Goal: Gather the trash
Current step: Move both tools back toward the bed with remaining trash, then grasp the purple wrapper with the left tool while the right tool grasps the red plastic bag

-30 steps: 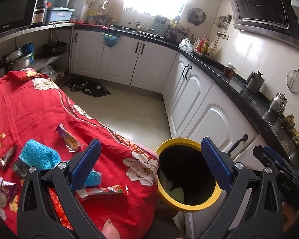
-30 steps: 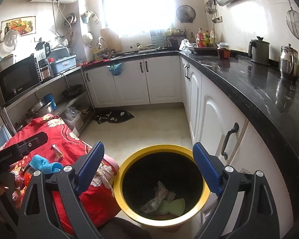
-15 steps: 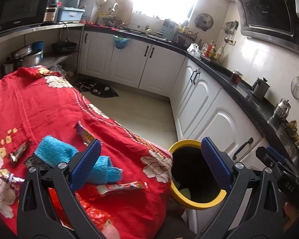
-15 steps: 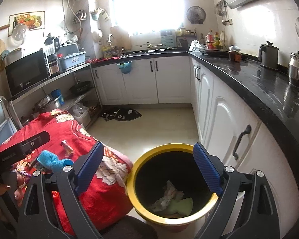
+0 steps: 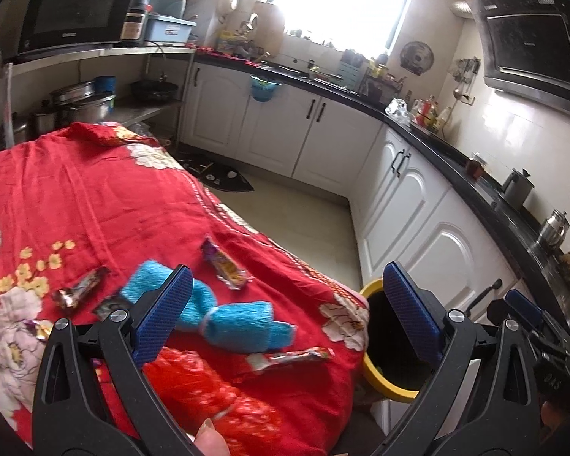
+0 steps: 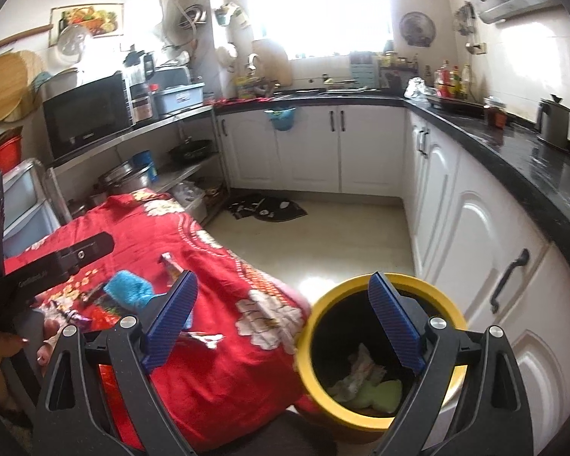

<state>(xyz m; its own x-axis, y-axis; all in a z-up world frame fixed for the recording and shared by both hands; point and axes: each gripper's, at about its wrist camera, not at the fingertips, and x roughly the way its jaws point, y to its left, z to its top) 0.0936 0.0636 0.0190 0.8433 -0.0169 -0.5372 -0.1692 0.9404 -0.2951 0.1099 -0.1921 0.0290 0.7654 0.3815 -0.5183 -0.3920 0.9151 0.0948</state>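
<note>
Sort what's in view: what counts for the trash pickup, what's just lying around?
For the job:
- snack wrappers on the red cloth
- yellow bin
- both open, empty claws

Lying about:
- blue towel
- microwave
- kettle
- floor mat

Table: left of the bin
On table: wrappers, towel
In bin: rubbish
Cabinets: right of the bin

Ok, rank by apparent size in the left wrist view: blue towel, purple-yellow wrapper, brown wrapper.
1. blue towel, clearly largest.
2. purple-yellow wrapper and brown wrapper: these look about alike, so I won't rank them.
</note>
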